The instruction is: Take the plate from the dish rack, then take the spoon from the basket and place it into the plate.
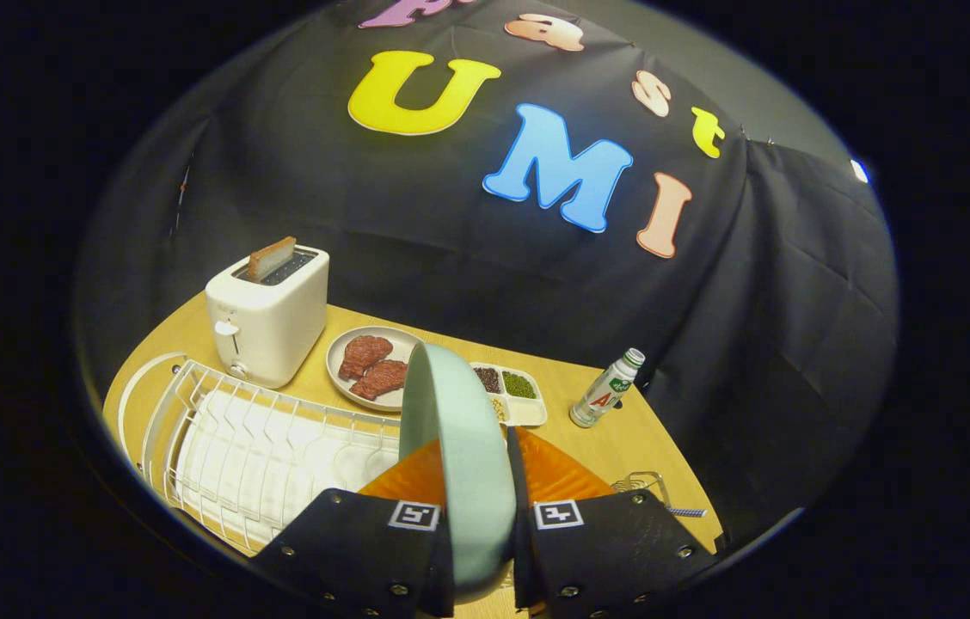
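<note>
Surface: wooden [623, 443], against black cloth wall; toaster [268, 314] far left, dish of meat patties [371, 367] and divided tray [516, 394] beyond the tool, bottle [607, 389] far right.
Tool: [475, 524] fingers pinching the plate.
Plate: pale green [461, 447], held on edge, above the near right end of the white dish rack [236, 438].
Basket: wire [647, 483], near right, spoon handle [688, 512] apparently poking out.
Progress: plate seemingly out of the rack; setting down and spoon transfer not yet done.
</note>
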`<state>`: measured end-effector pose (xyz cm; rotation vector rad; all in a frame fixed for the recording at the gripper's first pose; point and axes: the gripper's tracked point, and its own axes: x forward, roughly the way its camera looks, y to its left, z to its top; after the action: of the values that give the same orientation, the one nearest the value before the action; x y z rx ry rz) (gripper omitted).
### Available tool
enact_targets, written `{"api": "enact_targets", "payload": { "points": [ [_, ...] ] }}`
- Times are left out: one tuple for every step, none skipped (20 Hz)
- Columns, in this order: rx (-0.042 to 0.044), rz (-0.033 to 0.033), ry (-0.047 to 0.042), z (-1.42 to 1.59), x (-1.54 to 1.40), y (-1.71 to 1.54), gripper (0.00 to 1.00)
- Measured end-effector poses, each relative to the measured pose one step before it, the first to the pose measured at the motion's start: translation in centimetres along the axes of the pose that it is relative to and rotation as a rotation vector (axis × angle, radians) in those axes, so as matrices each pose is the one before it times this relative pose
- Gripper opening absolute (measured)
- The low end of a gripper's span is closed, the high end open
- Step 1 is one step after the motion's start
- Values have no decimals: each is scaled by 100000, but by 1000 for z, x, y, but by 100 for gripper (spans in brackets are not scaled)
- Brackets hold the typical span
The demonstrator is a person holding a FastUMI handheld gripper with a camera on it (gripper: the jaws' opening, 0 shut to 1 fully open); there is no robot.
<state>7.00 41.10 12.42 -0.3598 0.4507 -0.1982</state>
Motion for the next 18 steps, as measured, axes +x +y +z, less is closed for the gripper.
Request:
{"api": "enact_targets", "payload": {
  "points": [
    [-76,-750,-777,107,-714,-637,25],
    [-4,-712,-611,-110,-915,-704,25],
    [91,-320,-662,-114,-922,-590,25],
    [168,4,-554,-238,-1026,-538,26],
    [4,25,-689,-193,-1111,-441,25],
    [-133,218,-477,-353,-1026,-482,25],
    [-484,275,-514,-285,-1075,-447,25],
    [-524,431,-440,-490,-1105,-442,25],
    [-106,486,-44,-540,-993,-297,25],
    [-118,961,260,-656,-915,-159,25],
    [-425,918,156,-646,-934,-304,25],
    [-355,664,328,-954,-825,-318,25],
    [84,962,693,-1016,-782,-232,25],
    [424,1374,1221,-1240,-566,-131,25],
    [388,1160,1186,-1187,-500,-223,25],
    [529,828,1137,-1188,-475,-322,25],
    [322,890,1356,-1042,-215,-243,25],
    [341,1264,1348,-1266,-215,-37,25]
  ]
}}
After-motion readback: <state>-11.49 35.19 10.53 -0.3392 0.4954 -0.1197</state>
